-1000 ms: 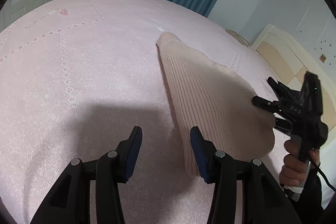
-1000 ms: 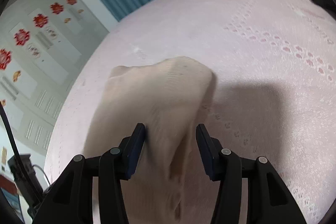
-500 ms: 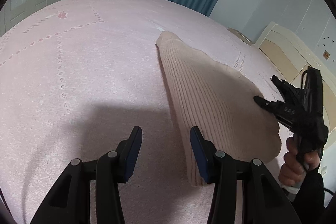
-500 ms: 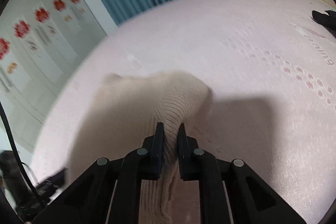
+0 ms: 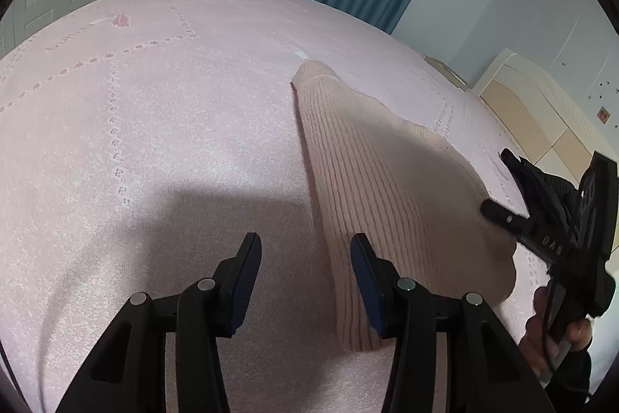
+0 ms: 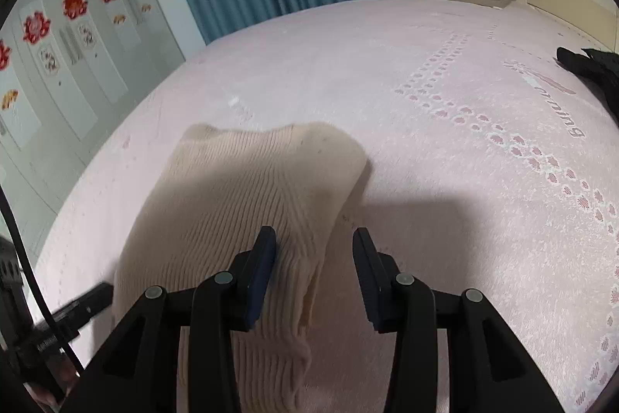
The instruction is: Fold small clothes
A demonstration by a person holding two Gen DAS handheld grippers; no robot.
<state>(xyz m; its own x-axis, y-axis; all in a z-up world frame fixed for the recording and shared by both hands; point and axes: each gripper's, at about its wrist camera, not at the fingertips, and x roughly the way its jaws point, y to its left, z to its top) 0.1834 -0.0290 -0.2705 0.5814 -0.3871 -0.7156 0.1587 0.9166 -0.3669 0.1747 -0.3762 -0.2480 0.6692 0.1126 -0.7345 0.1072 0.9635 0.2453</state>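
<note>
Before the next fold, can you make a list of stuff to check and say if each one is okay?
1. Left gripper open: ok.
2. Right gripper open, holding nothing: ok.
3. Ribbed beige knit garment lying on the pink patterned bedspread: ok.
4. Garment smooth: not ok, its edge near the right gripper is rumpled.
5. Black item away from the garment: ok.
6. Fold neat underneath: cannot tell.

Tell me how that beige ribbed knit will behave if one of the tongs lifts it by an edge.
The knit will likely flop and drape: it already lies in soft folds on the bed. It probably stretches along its ribs, so a lifted edge may sag. It looks light and not slippery; the ribbed surface should grip the right tongs, which are open over its edge.
</note>
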